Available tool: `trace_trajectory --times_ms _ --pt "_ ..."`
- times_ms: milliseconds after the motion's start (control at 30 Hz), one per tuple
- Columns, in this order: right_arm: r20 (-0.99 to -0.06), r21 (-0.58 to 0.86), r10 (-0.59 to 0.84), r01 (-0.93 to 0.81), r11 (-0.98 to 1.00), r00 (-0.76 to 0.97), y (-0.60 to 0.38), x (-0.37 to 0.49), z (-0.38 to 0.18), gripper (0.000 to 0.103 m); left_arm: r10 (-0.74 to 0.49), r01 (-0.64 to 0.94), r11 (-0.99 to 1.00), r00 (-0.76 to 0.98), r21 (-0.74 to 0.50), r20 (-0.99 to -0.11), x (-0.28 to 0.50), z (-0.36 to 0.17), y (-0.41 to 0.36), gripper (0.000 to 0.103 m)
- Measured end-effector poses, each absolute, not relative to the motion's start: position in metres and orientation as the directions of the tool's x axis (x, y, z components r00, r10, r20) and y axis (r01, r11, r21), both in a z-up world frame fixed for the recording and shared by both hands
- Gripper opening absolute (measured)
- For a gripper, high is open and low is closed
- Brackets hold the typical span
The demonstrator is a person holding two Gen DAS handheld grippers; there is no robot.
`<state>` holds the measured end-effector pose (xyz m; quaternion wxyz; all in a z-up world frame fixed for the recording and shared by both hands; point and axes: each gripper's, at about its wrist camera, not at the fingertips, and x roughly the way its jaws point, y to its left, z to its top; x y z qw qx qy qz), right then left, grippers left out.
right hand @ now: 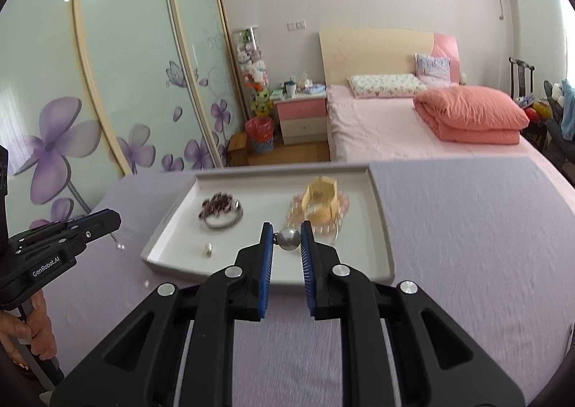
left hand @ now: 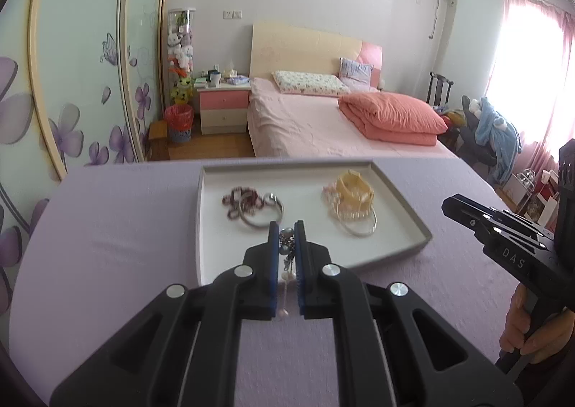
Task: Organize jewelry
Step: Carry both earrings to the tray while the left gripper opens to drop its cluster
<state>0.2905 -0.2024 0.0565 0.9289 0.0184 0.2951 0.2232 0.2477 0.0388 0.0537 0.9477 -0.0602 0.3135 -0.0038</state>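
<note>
Bedroom; lilac tablecloth (left hand: 107, 245); white tray (left hand: 402, 223); left tongs (left hand: 286, 227) grip charm strand (left hand: 287, 245).

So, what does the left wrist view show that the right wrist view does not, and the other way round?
Only the left wrist view shows the left gripper shut on a dangling charm with small pearls, and the bright window.

Only the right wrist view shows the right gripper holding a grey pearl between its fingers, and a small bead lying loose in the tray.

Both show the tray, the dark red bracelet, the silver bangle, the yellow piece on pale beads, and the bed.
</note>
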Motion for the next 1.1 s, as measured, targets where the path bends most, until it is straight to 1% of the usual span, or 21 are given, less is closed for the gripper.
trace_trajectory --times_ms 167,300,467,667,933,967,1000,1033,1067,1100 --pt "-0.522 0.169 0.422 -0.395 0.903 0.741 -0.196 0.313 0.064 0.016 -0.037 -0.041 0.992 0.818 -0.122 -0.573 0.27 0.069 0.044 0.008" --pt "-0.52 0.172 0.423 -0.395 0.903 0.742 -0.19 0.333 0.058 0.016 -0.032 -0.053 0.99 0.82 -0.131 -0.572 0.291 0.07 0.047 0.008" --pt "-0.541 0.18 0.43 -0.4 0.899 0.723 -0.182 0.356 0.04 0.016 -0.032 -0.063 0.988 0.804 -0.139 -0.594 0.317 0.059 0.05 0.008" --pt "-0.576 0.181 0.425 -0.398 0.899 0.698 -0.177 0.364 0.02 0.016 -0.04 -0.062 0.988 0.781 -0.141 -0.624 0.338 0.039 0.052 0.008" --pt "-0.584 0.164 0.42 -0.405 0.899 0.695 -0.175 0.362 0.015 0.016 -0.039 -0.07 0.987 0.764 -0.143 -0.644 0.345 0.021 0.054 0.009" --pt "-0.585 0.162 0.419 -0.406 0.9 0.694 -0.174 0.362 0.014 0.016 -0.035 -0.075 0.987 0.765 -0.142 -0.643 0.343 0.019 0.055 0.012" --pt "-0.586 0.159 0.418 -0.407 0.899 0.694 -0.173 0.362 0.014 0.016 -0.033 -0.076 0.987 0.767 -0.142 -0.641 0.342 0.019 0.056 0.019" --pt "-0.588 0.157 0.417 -0.408 0.899 0.693 -0.172 0.361 0.013 0.016 -0.027 -0.082 0.987 0.768 -0.14 -0.64 0.341 0.018 0.056 0.025" --pt "-0.59 0.157 0.417 -0.409 0.899 0.691 -0.171 0.362 0.012 0.016 -0.017 -0.091 0.987 0.769 -0.136 -0.638 0.339 0.017 0.058 0.039" --pt "-0.593 0.157 0.418 -0.41 0.898 0.688 -0.171 0.361 0.011 0.016 -0.006 -0.102 0.986 0.773 -0.134 -0.635 0.337 0.017 0.059 0.048"
